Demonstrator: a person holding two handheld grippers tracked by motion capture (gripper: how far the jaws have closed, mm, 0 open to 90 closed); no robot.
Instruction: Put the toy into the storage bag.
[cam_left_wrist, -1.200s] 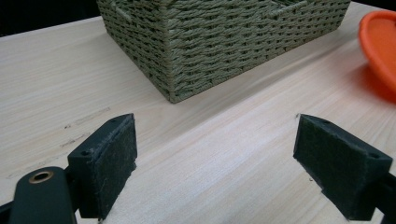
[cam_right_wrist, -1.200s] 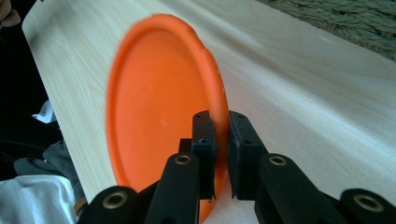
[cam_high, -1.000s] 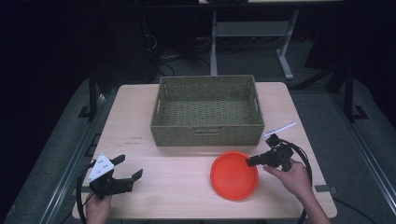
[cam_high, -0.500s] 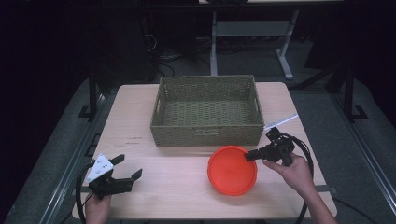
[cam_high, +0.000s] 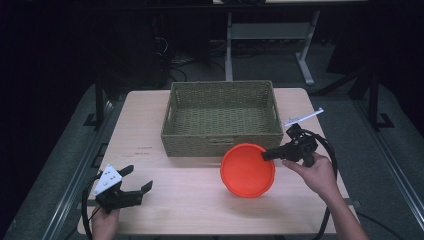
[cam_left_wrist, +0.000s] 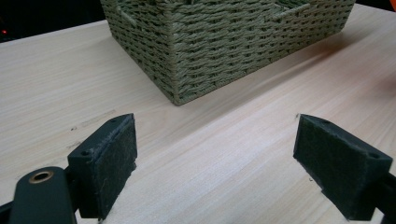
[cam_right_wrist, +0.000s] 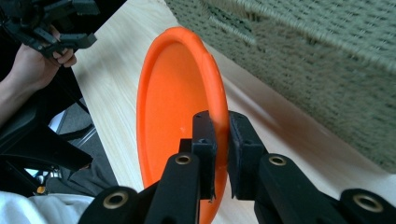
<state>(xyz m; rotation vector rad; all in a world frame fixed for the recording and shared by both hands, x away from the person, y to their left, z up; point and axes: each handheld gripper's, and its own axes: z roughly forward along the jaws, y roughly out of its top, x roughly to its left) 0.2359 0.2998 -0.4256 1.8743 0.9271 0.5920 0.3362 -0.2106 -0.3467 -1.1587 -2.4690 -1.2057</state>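
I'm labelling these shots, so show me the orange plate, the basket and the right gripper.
orange plate (cam_high: 245, 172): high view, middle of its inner face.
basket (cam_high: 222, 144): high view, near woven wall.
right gripper (cam_right_wrist: 220, 135): right gripper view, between the fingertips clamped on the plate's rim.

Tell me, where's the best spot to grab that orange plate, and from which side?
Probably its thin raised rim, from the side facing away from the basket. The orange plate is shallow and wide, so only the edge fits between two jaws. The right gripper already pinches the rim that way, one jaw inside and one outside, with the plate tilted.
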